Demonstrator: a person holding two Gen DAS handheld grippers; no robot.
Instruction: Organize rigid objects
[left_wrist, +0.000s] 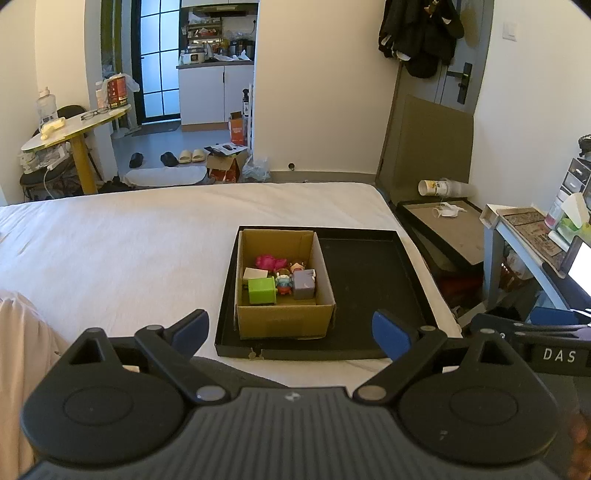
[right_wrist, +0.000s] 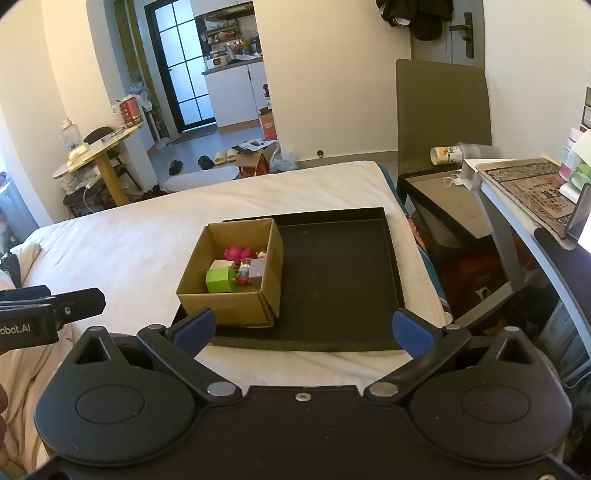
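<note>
A brown cardboard box (left_wrist: 284, 317) (right_wrist: 229, 306) stands in the left part of a black tray (left_wrist: 369, 280) (right_wrist: 340, 277) on the white bed. Inside lie a green cube (left_wrist: 261, 290) (right_wrist: 218, 280), a grey-purple cube (left_wrist: 304, 284) (right_wrist: 256, 272), a white block (left_wrist: 255, 274) (right_wrist: 221, 264), a pink toy (left_wrist: 269, 261) (right_wrist: 236, 253) and a small figurine (left_wrist: 283, 284) (right_wrist: 243, 274). My left gripper (left_wrist: 291, 330) is open and empty, held just before the tray's near edge. My right gripper (right_wrist: 304, 330) is open and empty, also short of the tray.
The white bed (left_wrist: 129, 243) (right_wrist: 122, 240) spreads to the left. A dark side table (left_wrist: 454, 229) (right_wrist: 450, 199) with a fallen cup (left_wrist: 436, 187) (right_wrist: 448, 155) stands to the right, beside a grey desk (right_wrist: 524, 184). A round yellow table (left_wrist: 74, 125) stands at the far left.
</note>
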